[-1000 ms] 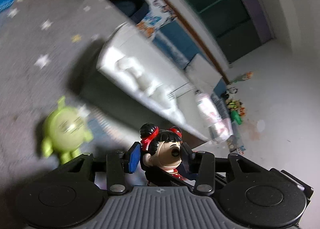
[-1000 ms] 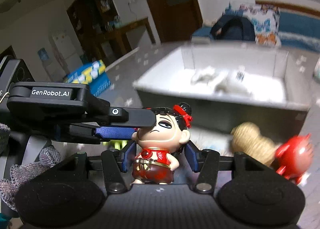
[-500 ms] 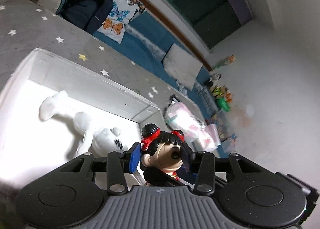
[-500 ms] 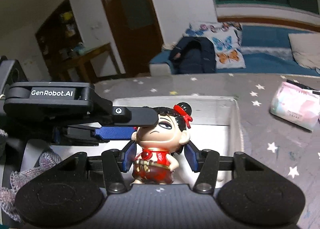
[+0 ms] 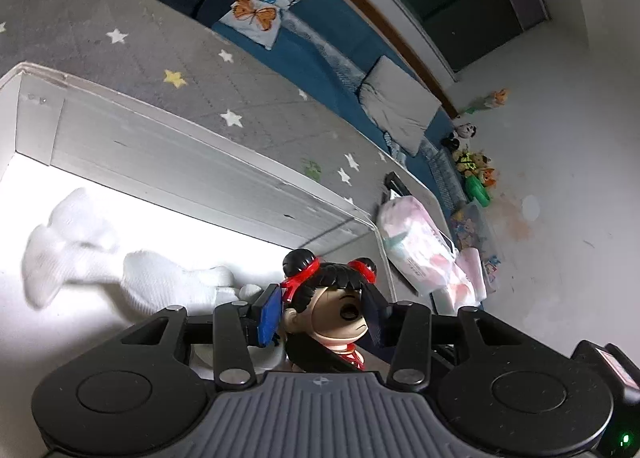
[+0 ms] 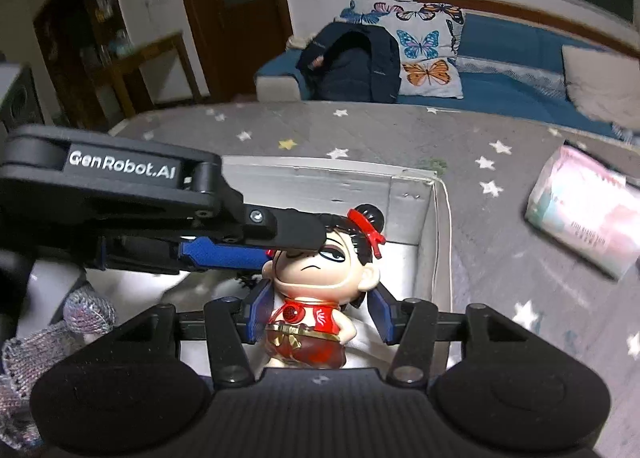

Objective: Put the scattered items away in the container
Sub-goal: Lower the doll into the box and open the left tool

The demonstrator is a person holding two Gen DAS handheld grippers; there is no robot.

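Note:
My left gripper (image 5: pixel 322 308) is shut on a yawning black-haired doll with red hair bands (image 5: pixel 334 298) and holds it over the white box (image 5: pixel 192 174). My right gripper (image 6: pixel 318 308) is shut on a second doll in a red vest (image 6: pixel 316 282), also over the box (image 6: pixel 412 214), near its right wall. The left gripper's black arm (image 6: pixel 132 194) reaches in from the left and overlaps that doll's head. A white plush toy (image 5: pixel 100 262) lies inside the box.
The box sits on a grey star-patterned mat (image 6: pixel 400 134). A pink and white packet (image 6: pixel 588 214) lies on the mat to the right. A blue sofa with butterfly cushions (image 6: pixel 424 46) and a dark jacket stands behind.
Both grippers have moved forward and down over the box with their dolls. The box's far wall and right corner are now closer.

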